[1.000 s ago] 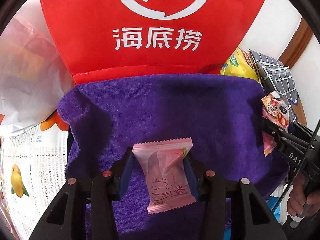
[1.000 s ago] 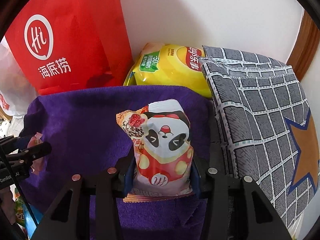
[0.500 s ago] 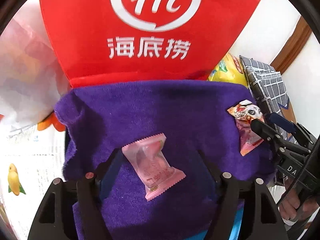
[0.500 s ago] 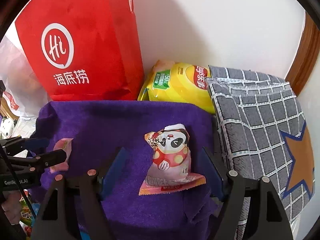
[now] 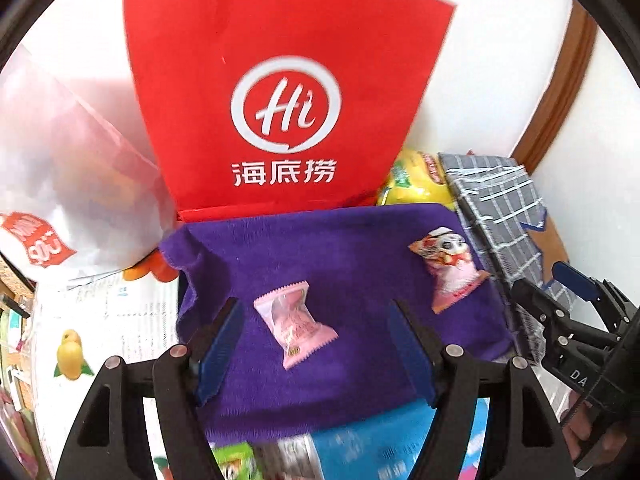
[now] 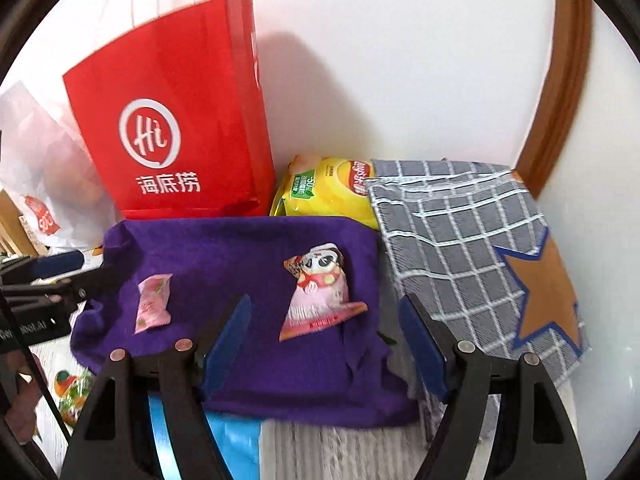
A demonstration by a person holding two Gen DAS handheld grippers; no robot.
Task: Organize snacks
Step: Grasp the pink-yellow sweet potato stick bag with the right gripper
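Two snacks lie flat on the purple cloth (image 5: 352,248), well apart.

Your pink candy packet (image 5: 295,323) lies loose and slanted between the left fingers (image 5: 220,348), touching neither. Your panda-print pouch (image 6: 322,292) lies between and just beyond the right fingers (image 6: 228,340), its crimped end nearest them, panda face pointing away.

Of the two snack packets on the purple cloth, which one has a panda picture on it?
The panda packet, on the cloth nearer the checked fabric. The other packet is plain pink.

Purple cloth (image 6: 240,248) bearing two snack packets (image 6: 152,302)
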